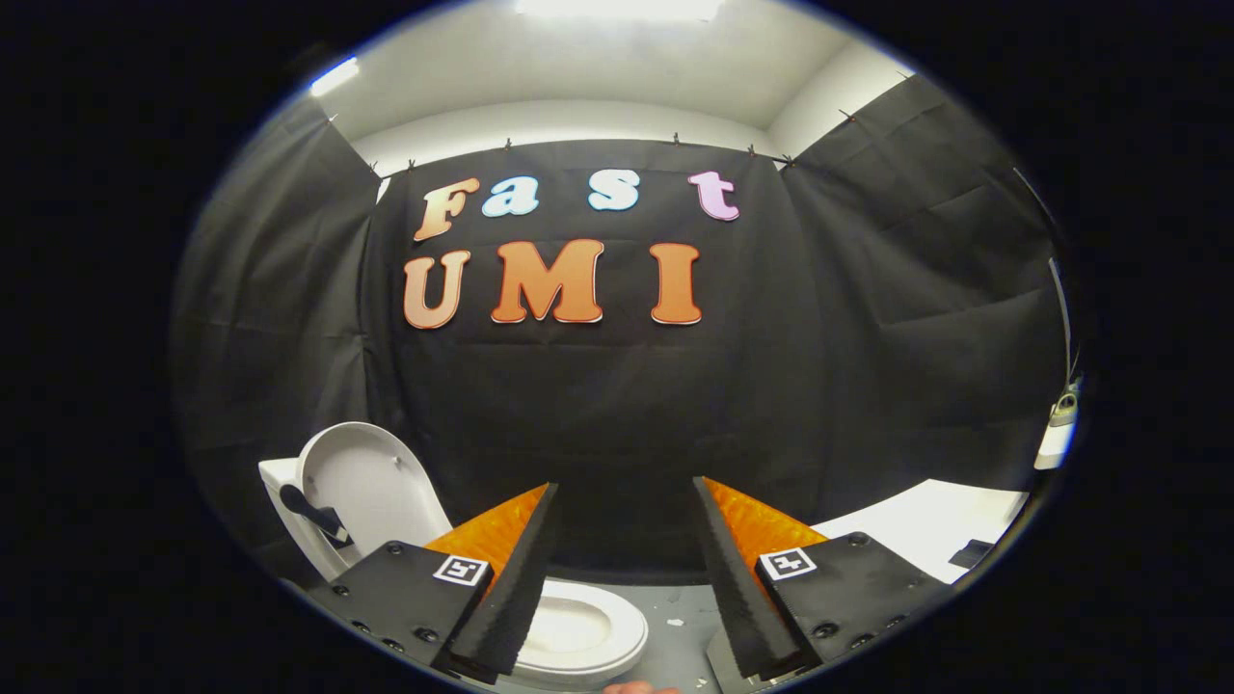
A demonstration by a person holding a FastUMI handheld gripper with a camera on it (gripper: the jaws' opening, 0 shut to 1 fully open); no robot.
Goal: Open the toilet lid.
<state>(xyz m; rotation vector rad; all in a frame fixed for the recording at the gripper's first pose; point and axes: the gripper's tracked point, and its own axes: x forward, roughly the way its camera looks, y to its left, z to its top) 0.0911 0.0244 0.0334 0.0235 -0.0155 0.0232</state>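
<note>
Hand-held gripper [625, 511] wide apart, gripping nothing, toilet lid [371, 492] apparently raised upright beyond left finger.

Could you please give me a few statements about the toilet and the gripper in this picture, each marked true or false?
1. The toilet lid stands raised, leaning back toward the tank. True.
2. The gripper has its jaws clamped on the lid. False: the jaws stand apart with nothing between them, and the lid is off to one side beyond them.
3. The toilet seat is down, with the bowl opening visible below the jaws. True.
4. A white table stands on the side away from the toilet. True.
5. The lid lies flat over the seat. False: it is upright, so the seat ring is uncovered.
</note>
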